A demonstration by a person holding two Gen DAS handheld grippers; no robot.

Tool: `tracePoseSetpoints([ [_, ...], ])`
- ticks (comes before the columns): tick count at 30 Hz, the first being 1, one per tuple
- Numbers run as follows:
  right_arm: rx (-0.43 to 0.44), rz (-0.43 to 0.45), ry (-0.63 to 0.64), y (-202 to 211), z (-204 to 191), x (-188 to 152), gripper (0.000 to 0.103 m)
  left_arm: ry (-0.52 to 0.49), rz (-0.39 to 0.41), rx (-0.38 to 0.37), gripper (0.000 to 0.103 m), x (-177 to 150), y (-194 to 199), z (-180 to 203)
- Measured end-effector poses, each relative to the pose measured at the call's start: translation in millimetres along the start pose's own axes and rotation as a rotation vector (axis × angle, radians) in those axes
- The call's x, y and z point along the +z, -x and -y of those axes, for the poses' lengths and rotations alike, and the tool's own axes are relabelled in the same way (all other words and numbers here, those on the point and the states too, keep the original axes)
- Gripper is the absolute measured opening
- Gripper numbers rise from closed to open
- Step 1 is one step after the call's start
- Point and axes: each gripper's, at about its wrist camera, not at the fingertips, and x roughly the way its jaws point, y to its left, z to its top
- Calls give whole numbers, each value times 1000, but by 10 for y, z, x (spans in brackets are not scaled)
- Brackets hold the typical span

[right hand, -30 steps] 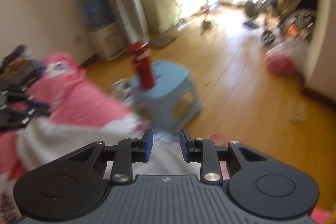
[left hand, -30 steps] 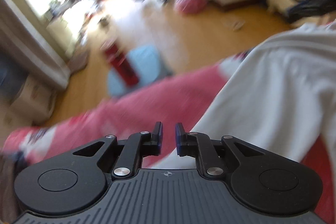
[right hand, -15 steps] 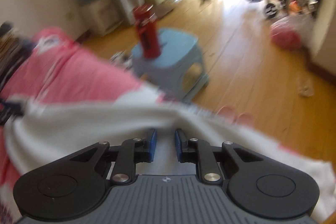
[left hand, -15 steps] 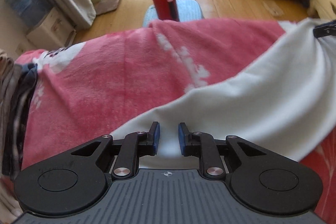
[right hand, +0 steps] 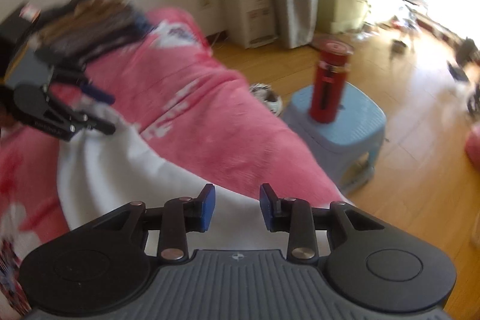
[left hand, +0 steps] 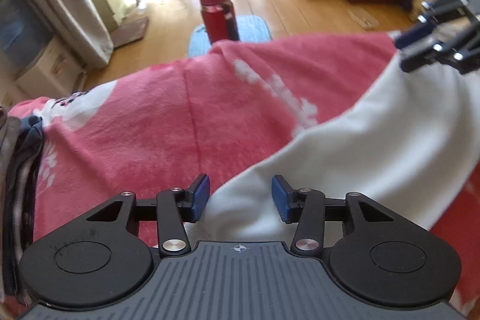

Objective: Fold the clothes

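A white garment (left hand: 354, 146) lies across a pink blanket (left hand: 168, 116) on a bed. My left gripper (left hand: 239, 198) is open, its blue pads apart over the garment's near corner. My right gripper (right hand: 237, 207) is open too, over the garment's other end (right hand: 120, 170). Each gripper shows in the other's view: the right one (left hand: 420, 50) at the upper right, the left one (right hand: 90, 113) at the left. Neither holds the cloth.
A pile of dark clothes (right hand: 90, 20) lies at the bed's far end, also at the left edge of the left wrist view (left hand: 15, 158). A red bottle (right hand: 330, 80) stands on a blue stool (right hand: 345, 128) beside the bed on the wooden floor (right hand: 420, 185).
Both grippers have opened and let go of the white garment, which now lies on the blanket. Both views have swung towards the bed.
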Motion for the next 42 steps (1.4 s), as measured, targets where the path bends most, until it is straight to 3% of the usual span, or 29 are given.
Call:
tracePoseSetpoints([
  [6,-5,-101,163,-230,-197,47,36,19,25,-43,41,-121,-6,-60],
  [9,4,-124,154,-272,-200,79,31,-35,45,-37,30,-153,8,25],
  [11,-5,-121,172,-261,-233,78,5,-83,59,-21,14,-168,16,104],
  [14,-26,-91,178,-200,-251,86,1,-81,77,27,4,-170,32,132],
  [20,-111,10,129,-154,-220,139,1,-33,143,120,3,-78,114,55],
  [25,-143,12,76,-375,-151,102,1,-61,102,178,3,-67,-29,27],
  [28,-125,37,-27,-377,-19,86,4,-40,85,195,6,-114,-101,-24],
  [30,-129,57,-114,-224,154,109,12,1,89,199,16,-91,-61,-74],
  [32,-161,86,-181,62,375,131,12,45,93,225,35,-68,-10,-132],
  [36,-229,154,-317,1102,899,75,13,132,113,284,40,5,167,-276],
  [39,-304,169,-373,2076,1112,-100,15,162,143,373,48,137,362,-329],
  [42,-391,184,-448,2910,1102,-437,27,188,183,412,56,364,545,-299],
])
